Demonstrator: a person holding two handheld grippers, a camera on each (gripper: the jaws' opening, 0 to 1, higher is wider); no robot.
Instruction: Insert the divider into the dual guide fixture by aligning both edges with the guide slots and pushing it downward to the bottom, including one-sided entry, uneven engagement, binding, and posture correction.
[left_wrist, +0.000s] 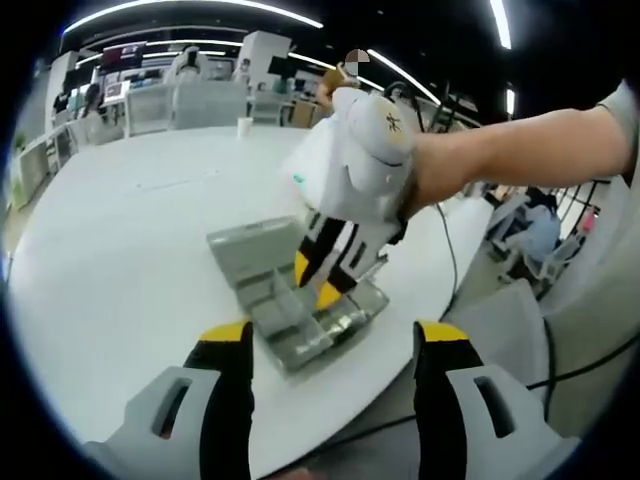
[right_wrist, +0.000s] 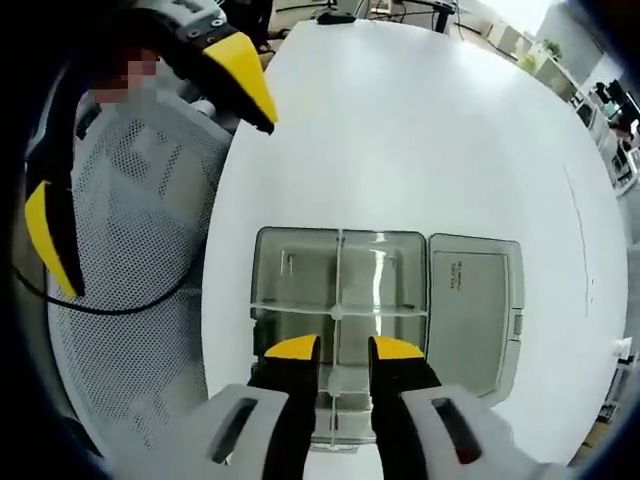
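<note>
On the white table the clear box lies with its lid open. The right gripper stands over the box's near half, jaws closed to a narrow gap on the clear divider, which seems partly seated, not yet bottomed. The left gripper hovers off the box, jaws wide apart and empty.

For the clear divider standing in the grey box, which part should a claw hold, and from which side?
Hold the divider by its upper edge, coming from above along its plane, as the right claw does. It stands upright as a thin plate inside the box, so probably only that edge is free to pinch.
</note>
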